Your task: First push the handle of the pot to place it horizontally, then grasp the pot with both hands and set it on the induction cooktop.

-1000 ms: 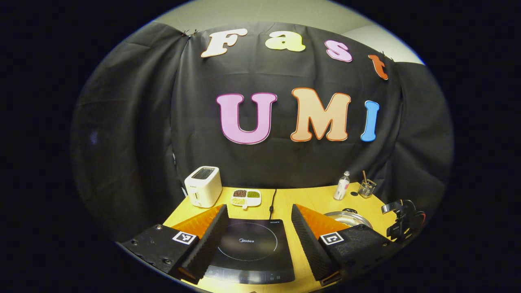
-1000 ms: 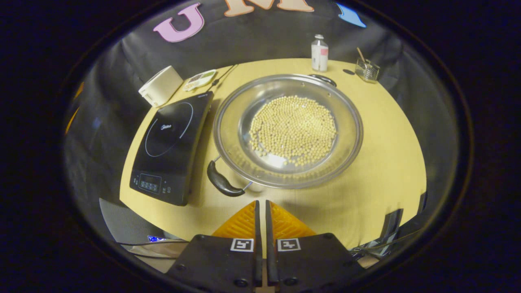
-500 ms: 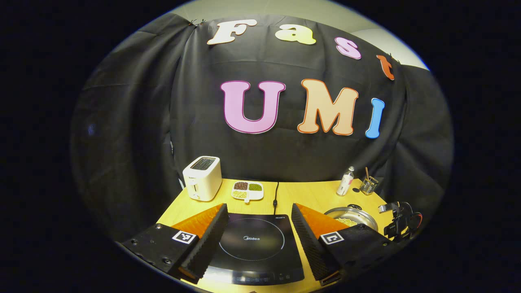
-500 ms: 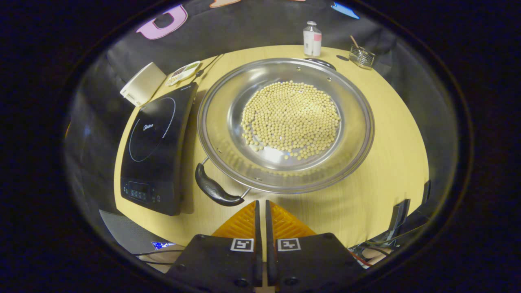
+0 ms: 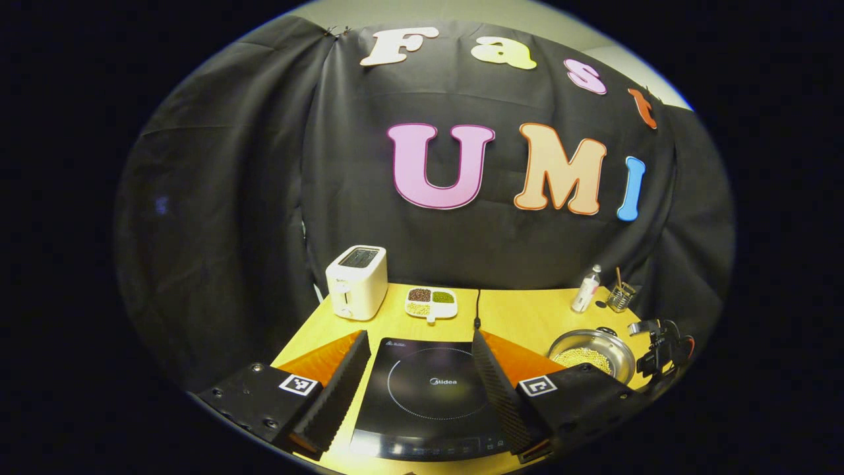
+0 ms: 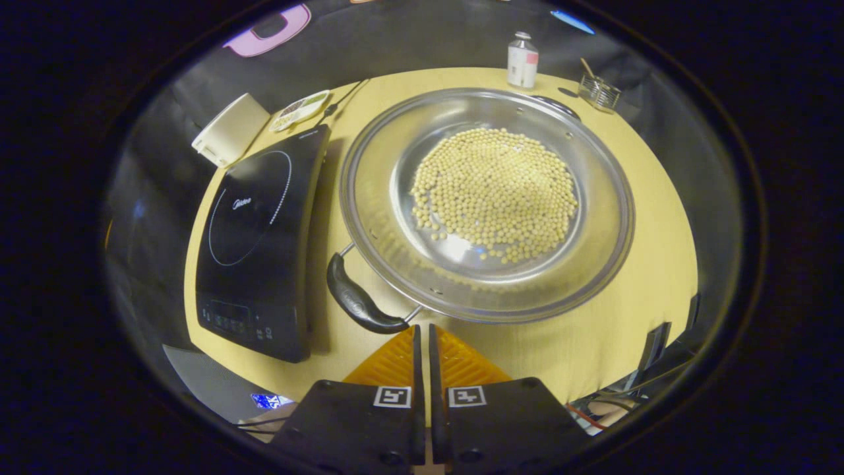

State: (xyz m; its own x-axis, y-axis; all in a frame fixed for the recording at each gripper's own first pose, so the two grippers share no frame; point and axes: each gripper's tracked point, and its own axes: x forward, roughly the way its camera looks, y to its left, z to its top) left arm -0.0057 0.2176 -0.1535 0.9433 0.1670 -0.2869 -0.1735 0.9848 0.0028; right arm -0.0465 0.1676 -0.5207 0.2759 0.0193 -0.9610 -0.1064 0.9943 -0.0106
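Nearest, the right tool [image 6: 422, 336] hangs with its fingers pressed together, holding nothing, just short of the pot's near handle [image 6: 359, 305]. That dark handle sits askew toward the near edge of the surface [image 6: 659, 198], so the pushing step looks not yet done; the next move likely calls for a sideways nudge to bring it level. The left tool [image 5: 419, 376] hovers spread wide over the induction cooktop [image 5: 428, 389], empty. The pot [image 6: 488, 204], full of pale beans, stands just beside the cooktop. Along the far edge stand a toaster [image 5: 356, 282], a divided dish [image 5: 432, 303], a bottle [image 6: 523, 61] and a small holder [image 6: 599, 94], all well apart from the pot's short path.
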